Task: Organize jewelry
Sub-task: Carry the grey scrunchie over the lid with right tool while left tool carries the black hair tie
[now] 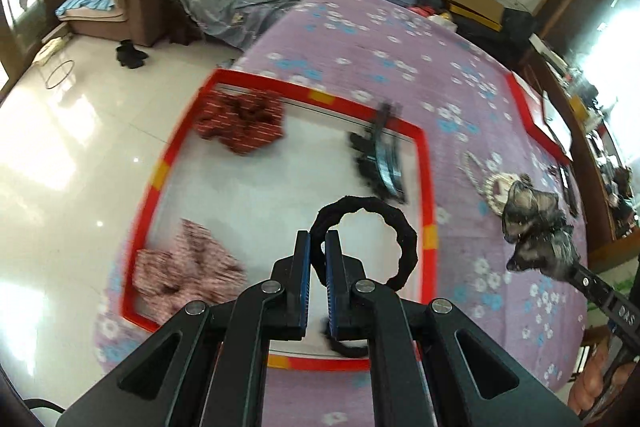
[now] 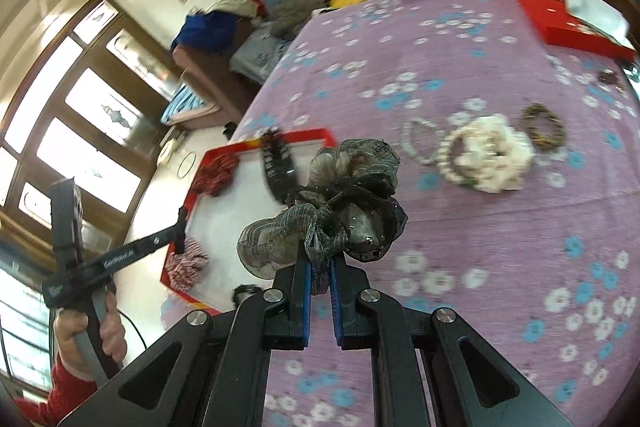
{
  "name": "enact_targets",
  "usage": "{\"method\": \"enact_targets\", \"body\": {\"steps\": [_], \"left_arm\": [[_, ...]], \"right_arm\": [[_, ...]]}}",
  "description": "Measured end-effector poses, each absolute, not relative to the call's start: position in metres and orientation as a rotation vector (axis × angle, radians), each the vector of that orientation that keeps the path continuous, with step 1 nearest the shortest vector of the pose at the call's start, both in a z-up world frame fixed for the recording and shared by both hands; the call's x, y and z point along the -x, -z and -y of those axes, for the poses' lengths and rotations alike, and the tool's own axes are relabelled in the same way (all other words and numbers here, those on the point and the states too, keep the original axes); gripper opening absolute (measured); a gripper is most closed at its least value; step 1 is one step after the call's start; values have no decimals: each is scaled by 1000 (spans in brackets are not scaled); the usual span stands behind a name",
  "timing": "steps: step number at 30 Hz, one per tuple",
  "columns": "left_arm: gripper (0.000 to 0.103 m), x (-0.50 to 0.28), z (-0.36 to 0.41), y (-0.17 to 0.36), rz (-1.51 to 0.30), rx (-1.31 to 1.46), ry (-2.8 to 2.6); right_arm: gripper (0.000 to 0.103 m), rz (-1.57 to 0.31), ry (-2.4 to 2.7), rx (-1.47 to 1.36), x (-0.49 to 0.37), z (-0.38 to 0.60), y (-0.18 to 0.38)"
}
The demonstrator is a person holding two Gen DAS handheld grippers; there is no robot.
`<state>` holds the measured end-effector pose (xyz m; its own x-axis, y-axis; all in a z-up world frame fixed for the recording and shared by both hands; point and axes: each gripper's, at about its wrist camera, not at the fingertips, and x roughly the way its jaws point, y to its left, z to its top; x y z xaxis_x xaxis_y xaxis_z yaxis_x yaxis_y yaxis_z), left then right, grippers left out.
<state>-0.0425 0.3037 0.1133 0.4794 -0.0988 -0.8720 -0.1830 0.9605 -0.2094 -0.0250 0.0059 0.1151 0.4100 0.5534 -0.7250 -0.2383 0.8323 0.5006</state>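
Jaws of the left gripper [image 1: 318,251] are nearly closed on a black hair tie [image 1: 372,239], which is pinched at one side of its ring and held above the white floor of a red-rimmed tray [image 1: 428,187]. Inside the tray a dark red scrunchie [image 1: 240,121] is seen at the far left corner, a pink scrunchie [image 1: 184,267] at the near left, and a black hair clip [image 1: 378,155] near the right rim. The tray is set on a purple flowered cloth [image 1: 360,39].

Jaws of the right gripper [image 2: 320,267] are closed narrowly on a grey gauze scrunchie [image 2: 332,203], gripped by its lower folds and held over the cloth just right of the tray. Further right on the cloth a pearl bracelet [image 2: 420,143], a white scrunchie [image 2: 496,155] and a brown beaded bracelet [image 2: 544,125] are laid close together. A red box [image 2: 560,23] is seen at the far right edge. A hand [image 2: 92,335] with a red sleeve [image 2: 60,395] is seen on the left gripper's handle.
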Motion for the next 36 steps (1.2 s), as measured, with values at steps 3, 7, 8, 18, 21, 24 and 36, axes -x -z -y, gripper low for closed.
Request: {"method": "enact_targets", "body": {"steps": [3,7,8,18,21,24,36], "left_arm": [[7,40,-322,-110,-1080,290,-72],[7,33,-344,-101,-1093,279,-97],[7,32,-348,-100,-1096,277,-101],[7,4,-382,-72,-1144,241,-140],[7,-2,-387,-63,-1163,234,-148],[7,-5,-390,-56,-1176,235,-152],[9,-7,-385,-54,-1186,232,-156]], "right_arm": [[10,-1047,-539,-321,25,-30,-111],[10,-1065,-564,-280,25,-60,-103],[10,-1072,-568,-271,25,-67,-100],[10,-1140,-582,-211,22,-115,-70],[10,-1159,-586,-194,21,-126,-62],[10,-1176,-584,-173,19,-134,-54],[15,-1184,-571,-141,14,-139,-44]]}}
